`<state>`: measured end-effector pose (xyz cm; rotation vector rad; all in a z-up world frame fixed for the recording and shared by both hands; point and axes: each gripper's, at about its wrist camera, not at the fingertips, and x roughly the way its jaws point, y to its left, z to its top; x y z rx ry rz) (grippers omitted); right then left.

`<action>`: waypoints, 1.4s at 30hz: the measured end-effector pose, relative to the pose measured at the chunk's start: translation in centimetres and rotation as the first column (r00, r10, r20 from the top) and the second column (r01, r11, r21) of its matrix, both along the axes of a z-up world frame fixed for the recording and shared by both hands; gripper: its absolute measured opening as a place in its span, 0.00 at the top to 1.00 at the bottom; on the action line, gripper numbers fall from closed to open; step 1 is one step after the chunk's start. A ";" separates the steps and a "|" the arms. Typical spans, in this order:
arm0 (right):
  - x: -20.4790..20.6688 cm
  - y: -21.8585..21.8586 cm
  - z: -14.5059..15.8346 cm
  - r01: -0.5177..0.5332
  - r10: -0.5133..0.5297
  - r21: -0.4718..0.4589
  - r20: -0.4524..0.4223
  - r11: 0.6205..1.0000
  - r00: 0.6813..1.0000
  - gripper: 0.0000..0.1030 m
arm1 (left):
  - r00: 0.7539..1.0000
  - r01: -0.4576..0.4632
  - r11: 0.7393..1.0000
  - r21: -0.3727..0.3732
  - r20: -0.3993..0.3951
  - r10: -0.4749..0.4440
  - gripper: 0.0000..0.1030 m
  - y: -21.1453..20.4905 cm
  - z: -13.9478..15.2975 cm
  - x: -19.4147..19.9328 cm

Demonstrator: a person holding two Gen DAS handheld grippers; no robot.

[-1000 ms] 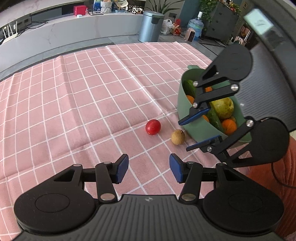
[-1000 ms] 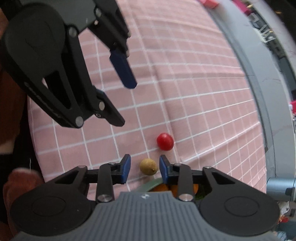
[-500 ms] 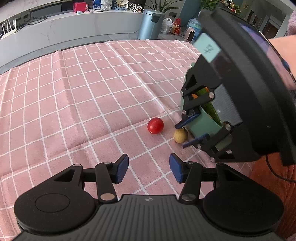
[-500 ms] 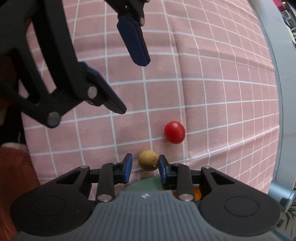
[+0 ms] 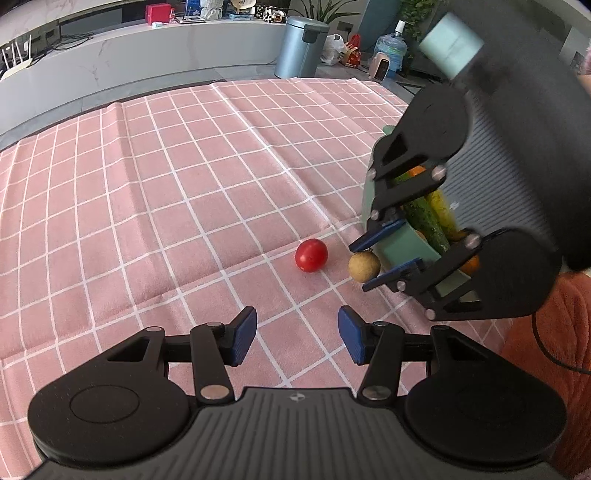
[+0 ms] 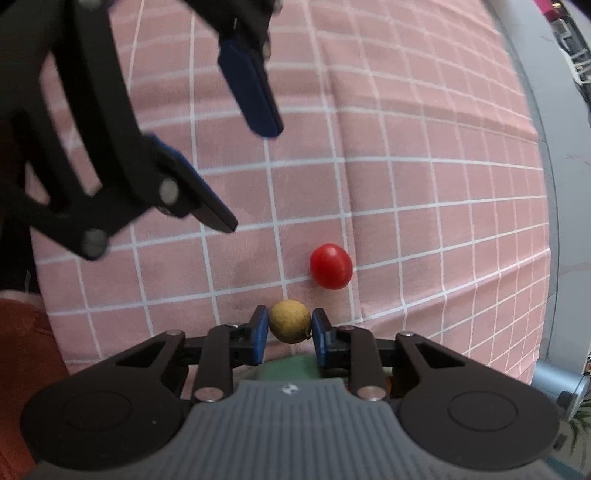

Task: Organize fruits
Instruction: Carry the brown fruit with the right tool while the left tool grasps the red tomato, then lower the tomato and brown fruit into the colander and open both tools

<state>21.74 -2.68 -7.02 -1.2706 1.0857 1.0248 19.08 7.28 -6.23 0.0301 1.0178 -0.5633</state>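
From the left wrist view, a pink cloth with a white grid point(image 5: 184, 192) covers the work surface, creased in long folds that run away from the camera. Beyond its far edge runs a pale grey curved counter point(image 5: 147, 55) carrying a red box point(image 5: 158, 9) and a white router with aerials point(image 5: 16, 61). A grey metal pedal bin point(image 5: 301, 46) stands on the floor behind the cloth, with a blue water bottle point(image 5: 391, 50) and green potted plants point(image 5: 413, 14) further right. The left gripper point(image 5: 297, 334) hangs over bare cloth, its blue pads set moderately apart with nothing between them. Ahead of it lie a small round red tomato point(image 5: 311, 254) and, just to its right, a small round tan fruit point(image 5: 364, 266), near each other but apart. The right gripper point(image 5: 384, 256) comes down from the right, and its jaws stand at the tan fruit. Behind them sits a green plastic basket point(image 5: 402, 245) holding a dark green cucumber point(image 5: 424, 221) and orange fruit point(image 5: 471, 264).

From the right wrist view, the right gripper's blue pads point(image 6: 260, 328) press both sides of the tan fruit, which rests on the cloth touching the basket's green rim point(image 6: 291, 369). The red tomato lies just beyond, to the right. The left gripper's open fingers point(image 6: 247, 88) hang blurred at upper left. A grey counter edge point(image 6: 565, 184) curves down the right side.
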 end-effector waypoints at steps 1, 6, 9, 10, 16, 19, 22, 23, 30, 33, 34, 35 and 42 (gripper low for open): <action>0.0 -0.3 0.8 0.018 -0.018 0.031 -0.001 0.999 1.000 0.80 | 1.000 0.002 1.000 0.001 0.003 -0.002 0.41 -0.1 0.1 0.1; -0.3 -2.2 4.9 0.110 -0.111 0.188 -0.005 0.976 0.994 0.80 | 1.000 0.010 1.000 0.012 0.023 -0.010 0.41 -0.9 0.4 0.5; -0.3 -3.9 7.3 0.172 -0.178 0.276 -0.004 0.946 0.984 0.80 | 0.999 0.013 1.000 0.011 0.037 -0.013 0.41 -1.5 0.5 0.8; -0.3 -4.6 8.0 0.191 -0.200 0.300 0.001 0.935 0.980 0.80 | 0.999 0.015 1.000 0.011 0.041 -0.016 0.41 -1.7 0.5 0.9; -0.5 -9.3 10.4 0.314 -0.353 0.397 0.027 0.862 0.935 0.80 | 0.998 0.020 1.000 0.009 0.051 -0.020 0.41 -3.1 -0.3 1.7; -0.7 -11.4 10.0 0.377 -0.421 0.405 0.021 0.833 0.907 0.80 | 0.998 0.014 0.999 0.041 0.056 -0.016 0.41 -4.1 -0.9 2.5; -0.7 -13.6 9.1 0.439 -0.482 0.412 0.003 0.799 0.876 0.80 | 0.998 0.015 0.997 0.074 0.054 -0.019 0.44 -5.0 -1.9 3.1; -0.7 -14.4 9.0 0.462 -0.503 0.420 -0.015 0.781 0.864 0.80 | 0.998 0.011 0.996 0.085 0.054 -0.015 0.48 -5.3 -2.1 3.3; -1.9 -18.2 7.0 0.586 -0.588 0.426 -0.143 0.690 0.796 0.79 | 0.999 -0.010 0.996 0.092 0.053 0.005 0.58 -6.0 -3.4 4.2; -2.0 -19.0 6.1 0.616 -0.613 0.425 -0.165 0.663 0.773 0.79 | 0.998 -0.004 0.995 0.098 0.059 -0.002 0.63 -6.5 -3.5 4.4; -1.9 -19.2 5.7 0.626 -0.621 0.423 -0.171 0.655 0.765 0.79 | 0.998 0.003 0.995 0.097 0.056 -0.008 0.69 -6.6 -3.5 4.4; -1.8 -19.5 5.4 0.636 -0.627 0.422 -0.181 0.646 0.758 0.79 | 0.998 0.007 0.995 0.099 0.054 -0.012 0.73 -6.8 -3.4 4.4; -1.9 -20.1 4.6 0.658 -0.634 0.439 -0.225 0.612 0.740 0.79 | 0.996 -0.056 0.997 0.058 0.074 0.052 0.73 -6.0 -1.4 3.0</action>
